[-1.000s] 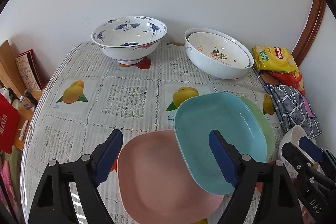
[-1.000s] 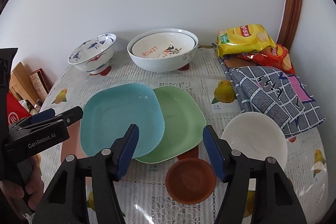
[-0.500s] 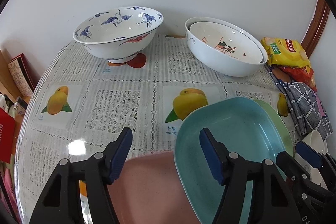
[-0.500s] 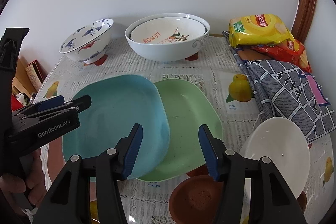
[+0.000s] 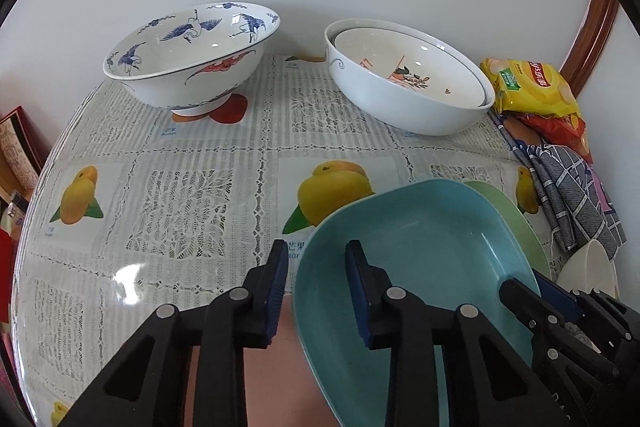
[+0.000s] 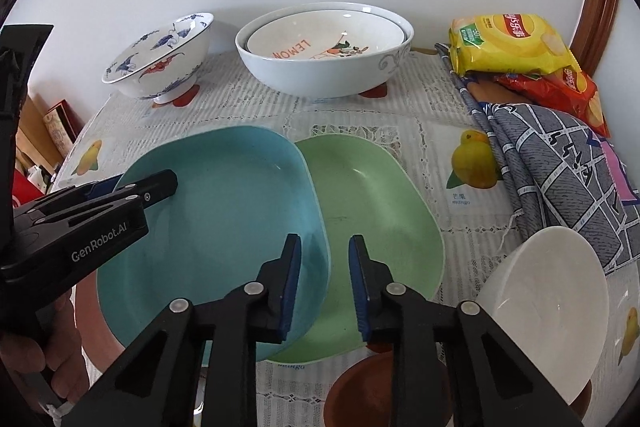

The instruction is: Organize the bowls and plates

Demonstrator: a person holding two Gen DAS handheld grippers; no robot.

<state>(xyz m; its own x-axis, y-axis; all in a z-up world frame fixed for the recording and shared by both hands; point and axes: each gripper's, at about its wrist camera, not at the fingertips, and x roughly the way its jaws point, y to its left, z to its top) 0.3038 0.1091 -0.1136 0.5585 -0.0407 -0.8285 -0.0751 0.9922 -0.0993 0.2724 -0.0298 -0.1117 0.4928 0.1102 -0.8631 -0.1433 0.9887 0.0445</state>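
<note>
A blue plate point(image 6: 224, 211) lies partly over a green plate point(image 6: 376, 203) and a pink plate point(image 5: 260, 387). My left gripper point(image 5: 316, 267) is open, its fingers astride the blue plate's left rim point(image 5: 308, 267). My right gripper point(image 6: 324, 267) is open, its fingers astride the blue plate's right rim where it overlaps the green plate. The left gripper also shows in the right wrist view point(image 6: 136, 187) at the blue plate's left edge. A blue-crane bowl point(image 5: 192, 55) and two nested white bowls point(image 5: 408, 75) stand at the back.
A white bowl point(image 6: 548, 307) and a small brown saucer point(image 6: 380, 391) lie at the front right. A checked cloth point(image 6: 552, 163) and snack bags point(image 6: 508, 43) sit on the right. The wall is behind the bowls. The table edge point(image 5: 32, 195) drops off at the left.
Both grippers have moved forward and lower onto the blue plate and have narrowed their jaws around its opposite rims. The plates have not visibly moved.
</note>
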